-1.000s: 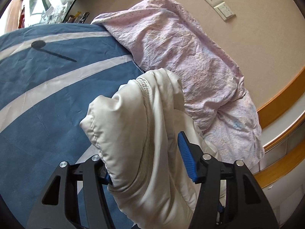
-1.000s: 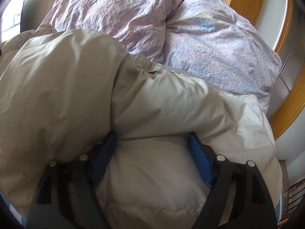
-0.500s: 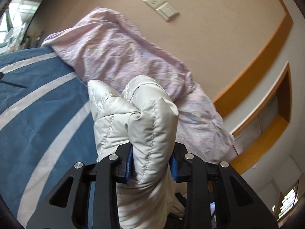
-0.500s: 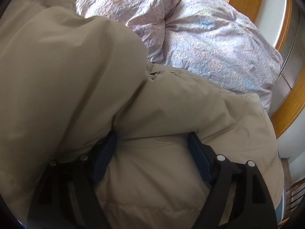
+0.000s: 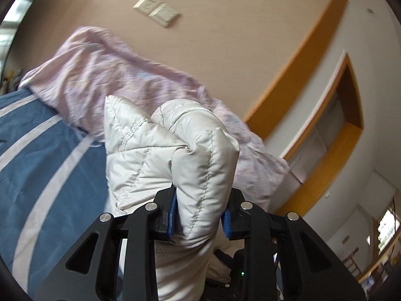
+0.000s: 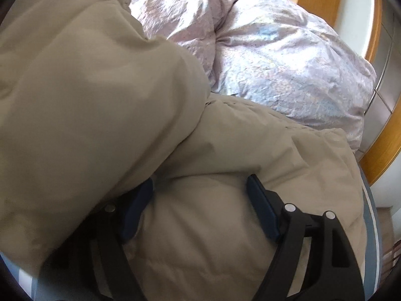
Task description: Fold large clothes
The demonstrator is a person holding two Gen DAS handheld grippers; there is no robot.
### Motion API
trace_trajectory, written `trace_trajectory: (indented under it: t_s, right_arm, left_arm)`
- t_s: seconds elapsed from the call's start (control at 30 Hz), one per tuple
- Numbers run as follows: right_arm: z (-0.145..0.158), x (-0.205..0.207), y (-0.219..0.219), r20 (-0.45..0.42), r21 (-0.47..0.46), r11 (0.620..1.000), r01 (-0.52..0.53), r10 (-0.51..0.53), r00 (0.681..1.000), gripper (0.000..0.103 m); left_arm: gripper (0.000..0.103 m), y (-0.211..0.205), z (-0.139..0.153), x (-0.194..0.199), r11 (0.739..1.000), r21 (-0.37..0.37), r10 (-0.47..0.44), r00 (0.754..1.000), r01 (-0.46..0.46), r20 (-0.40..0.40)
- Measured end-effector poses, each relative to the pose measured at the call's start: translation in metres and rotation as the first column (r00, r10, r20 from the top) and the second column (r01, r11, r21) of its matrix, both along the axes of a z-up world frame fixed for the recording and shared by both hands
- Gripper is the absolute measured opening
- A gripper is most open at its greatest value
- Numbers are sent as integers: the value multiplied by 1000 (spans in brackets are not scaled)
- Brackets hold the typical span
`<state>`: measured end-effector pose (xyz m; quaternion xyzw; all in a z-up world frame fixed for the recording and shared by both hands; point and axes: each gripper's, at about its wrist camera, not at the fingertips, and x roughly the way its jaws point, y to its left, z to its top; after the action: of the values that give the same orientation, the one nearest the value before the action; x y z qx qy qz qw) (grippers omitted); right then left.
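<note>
Left gripper (image 5: pixel 199 222): blue pads clamped tight on a bunched fold of the cream quilted puffer jacket (image 5: pixel 175 155). A second ago those jaws stood wide around loose cloth; since then they have shut and the gripper has risen and tipped upward, so more wall and less bed fills its view. Judgement: the grasp is made and the lift of one edge is under way, the start of a fold rather than its finish.

Right gripper (image 6: pixel 200 195): fingers spread well apart, pressed down on the jacket's body, nothing pinched between them. It has barely moved over the same second. A raised mass of jacket now crowds the left of its view, more than before. Likely it pins the lower part while the left side carries cloth over.

The jacket: puffy, stitched in diagonal channels, smooth slightly shiny shell, thick where held. Most of it lies on the blue bedspread with pale stripes (image 5: pixel 37 175); the gripped part hangs in the air above it.

Beyond: a crumpled pale lilac duvet (image 6: pixel 288 70) heaped just behind the jacket, against a beige wall (image 5: pixel 225 37) bearing a white socket plate (image 5: pixel 156 10).
</note>
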<state>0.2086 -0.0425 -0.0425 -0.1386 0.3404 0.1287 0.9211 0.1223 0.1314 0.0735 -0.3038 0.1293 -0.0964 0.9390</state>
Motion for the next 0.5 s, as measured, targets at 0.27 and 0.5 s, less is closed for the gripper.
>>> trace_trajectory:
  t_s: [0.27,0.5]
  right_arm:
    - [-9,15,-6,-69,33,998,-45,47,997,79]
    - [25,-32,-65,48,81,996,-45,42,998,85]
  left_arm:
    - [25,-62,8,6,979,79,-192,979,187,65]
    - [25,-89,10,4,954,128,-283,956,271,81]
